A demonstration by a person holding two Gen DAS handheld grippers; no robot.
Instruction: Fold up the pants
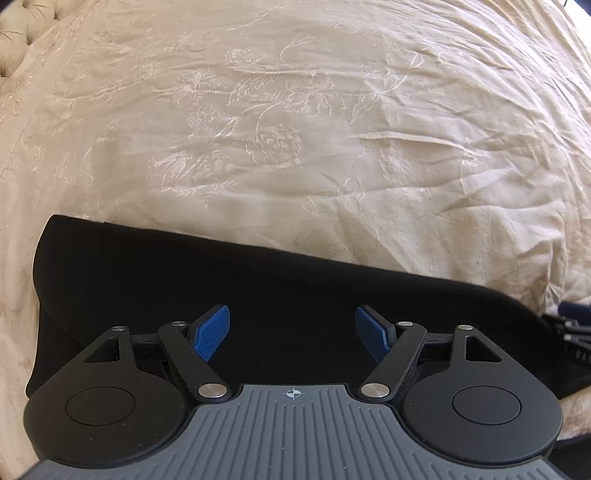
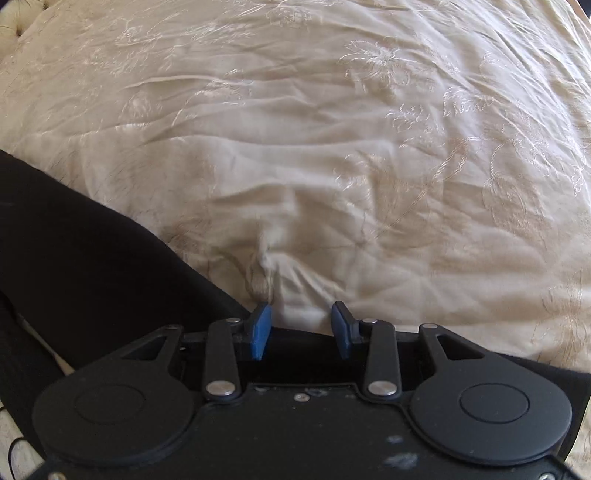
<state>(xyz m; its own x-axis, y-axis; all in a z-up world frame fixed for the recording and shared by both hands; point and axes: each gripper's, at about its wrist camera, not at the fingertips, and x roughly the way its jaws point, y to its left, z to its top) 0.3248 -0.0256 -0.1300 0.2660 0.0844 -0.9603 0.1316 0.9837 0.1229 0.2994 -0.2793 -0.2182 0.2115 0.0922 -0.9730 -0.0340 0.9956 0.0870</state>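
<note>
Black pants [image 1: 258, 295] lying on the bed, on a cream floral-embroidered bedspread [image 1: 295, 129], directly under and just ahead of the left tool [image 1: 292, 332]. Left tool spread wide, blue pads [image 1: 212, 332] apart, nothing between them, only dark cloth below. Far edge of the pants straight and smooth ahead of the tool, rounded corner off to its left; looks like a doubled layer, so at least one fold judged done, though black fabric hides layer lines. Right tool [image 2: 301, 328] at the garment's other end, opened to a medium gap, empty; pads poised over the pants [image 2: 92, 258] edge where it meets the bedspread [image 2: 369, 166]. Cloth running off to that tool's left and under its body. Small pinched wrinkle in the bedspread just ahead of the pads. Tufted headboard [image 1: 14, 33] far ahead-left. Remaining, as a judgement: grip an end and bring it over for another fold, then flatten. Final fold not yet visible.
</note>
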